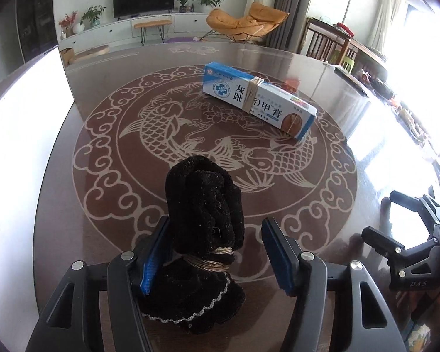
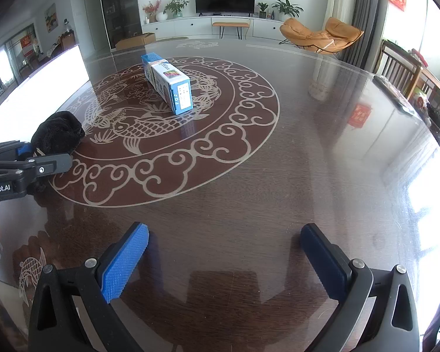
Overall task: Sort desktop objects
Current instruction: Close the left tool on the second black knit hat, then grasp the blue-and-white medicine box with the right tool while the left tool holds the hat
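Note:
A black fabric bundle (image 1: pixel 204 205), tied at its waist with rubber bands, lies on the glossy brown table between the fingers of my left gripper (image 1: pixel 217 252). The left gripper is open; its left pad touches the bundle, the right pad stands apart. A blue-and-white box (image 1: pixel 258 99) wrapped with rubber bands lies farther out on the fish pattern. In the right wrist view the box (image 2: pixel 168 82) is at the far left-centre and the bundle (image 2: pixel 58 135) at the left edge, by the left gripper's body. My right gripper (image 2: pixel 224 252) is open and empty above bare table.
The round table (image 2: pixel 308 161) has a koi and cloud pattern and strong window glare on its right and left rims. A wooden chair (image 2: pixel 396 67) and cluttered items stand at the far right edge. The right gripper shows at the right of the left wrist view (image 1: pixel 407 234).

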Available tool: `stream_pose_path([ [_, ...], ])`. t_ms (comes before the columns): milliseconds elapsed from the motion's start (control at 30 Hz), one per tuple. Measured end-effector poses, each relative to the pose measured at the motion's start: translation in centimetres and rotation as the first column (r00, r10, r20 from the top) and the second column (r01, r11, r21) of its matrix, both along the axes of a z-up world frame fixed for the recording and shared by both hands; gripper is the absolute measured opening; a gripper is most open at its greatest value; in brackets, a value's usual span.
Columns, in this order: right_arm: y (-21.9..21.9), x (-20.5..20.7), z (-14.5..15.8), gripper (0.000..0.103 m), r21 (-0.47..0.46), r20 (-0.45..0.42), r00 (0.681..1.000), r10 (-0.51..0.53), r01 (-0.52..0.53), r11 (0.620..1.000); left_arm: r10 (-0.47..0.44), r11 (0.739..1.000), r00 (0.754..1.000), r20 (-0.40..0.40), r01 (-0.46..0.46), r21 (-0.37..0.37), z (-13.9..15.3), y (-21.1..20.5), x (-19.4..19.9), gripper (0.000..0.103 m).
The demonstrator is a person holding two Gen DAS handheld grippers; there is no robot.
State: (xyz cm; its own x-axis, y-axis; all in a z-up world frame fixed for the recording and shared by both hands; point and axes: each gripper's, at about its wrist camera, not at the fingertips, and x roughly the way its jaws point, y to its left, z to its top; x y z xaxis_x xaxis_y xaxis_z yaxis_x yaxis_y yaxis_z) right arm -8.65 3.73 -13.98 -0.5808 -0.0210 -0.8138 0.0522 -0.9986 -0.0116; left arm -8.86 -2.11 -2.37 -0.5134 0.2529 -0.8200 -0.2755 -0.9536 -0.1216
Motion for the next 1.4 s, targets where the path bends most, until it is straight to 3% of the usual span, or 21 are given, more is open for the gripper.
stream_pose_path([
  [100, 0.0, 0.0, 0.0, 0.103, 0.000, 0.000, 1.000, 0.000, 0.000, 1.000, 0.000, 0.999, 1.000, -0.030, -0.001, -0.041, -0.5, 0.6, 0.4, 0.079],
  [167, 0.0, 0.0, 0.0, 0.103, 0.000, 0.000, 1.000, 0.000, 0.000, 1.000, 0.013, 0.989, 0.998, -0.058, -0.021, -0.146, -1.2, 1.5, 0.7, 0.103],
  [300, 0.0, 0.0, 0.0, 0.103, 0.000, 0.000, 1.000, 0.000, 0.000, 1.000, 0.076, 0.991, 0.996, -0.038, -0.080, -0.111, -1.4, 0.4, 0.0, 0.103],
  [767, -0.1, -0.2, 0.0, 0.103, -0.003, 0.005, 1.000, 0.015, -0.015, 1.000, 0.078, 0.990, 0.996, -0.040, -0.082, -0.112, -1.5, 0.3, 0.0, 0.103],
  [867, -0.8, -2.8, 0.5, 0.103, 0.004, 0.040, 0.993, 0.111, -0.111, 0.994, 0.077, 0.991, 0.996, -0.040, -0.081, -0.110, -1.4, 0.2, 0.0, 0.103],
  [1000, -2.1, -7.5, 4.0, 0.103, -0.050, -0.040, 0.991, 0.125, -0.127, 0.991, 0.077, 0.991, 0.996, -0.040, -0.081, -0.110, -1.4, 0.2, 0.0, 0.103],
  [1100, -5.0, -12.4, 3.9, 0.103, -0.053, 0.045, 0.985, 0.168, -0.165, 0.985, 0.077, 0.991, 0.996, -0.040, -0.081, -0.110, -1.4, 0.2, 0.0, 0.103],
  [1233, -8.9, -15.2, 2.4, 0.101, 0.004, 0.102, 0.974, 0.201, -0.203, 0.979, 0.077, 0.991, 0.996, -0.040, -0.081, -0.110, -1.4, 0.2, 0.0, 0.103],
  [1333, -10.1, -16.0, 1.3, 0.077, 0.000, 0.138, 0.968, 0.208, -0.210, 0.978, 0.077, 0.991, 0.996, -0.040, -0.081, -0.110, -1.4, 0.2, 0.0, 0.103],
  [1400, -9.5, -16.2, 1.0, 0.043, -0.059, 0.136, 0.974, 0.181, -0.175, 0.983, 0.078, 0.991, 0.996, -0.040, -0.082, -0.110, -1.4, 0.2, 0.0, 0.103],
])
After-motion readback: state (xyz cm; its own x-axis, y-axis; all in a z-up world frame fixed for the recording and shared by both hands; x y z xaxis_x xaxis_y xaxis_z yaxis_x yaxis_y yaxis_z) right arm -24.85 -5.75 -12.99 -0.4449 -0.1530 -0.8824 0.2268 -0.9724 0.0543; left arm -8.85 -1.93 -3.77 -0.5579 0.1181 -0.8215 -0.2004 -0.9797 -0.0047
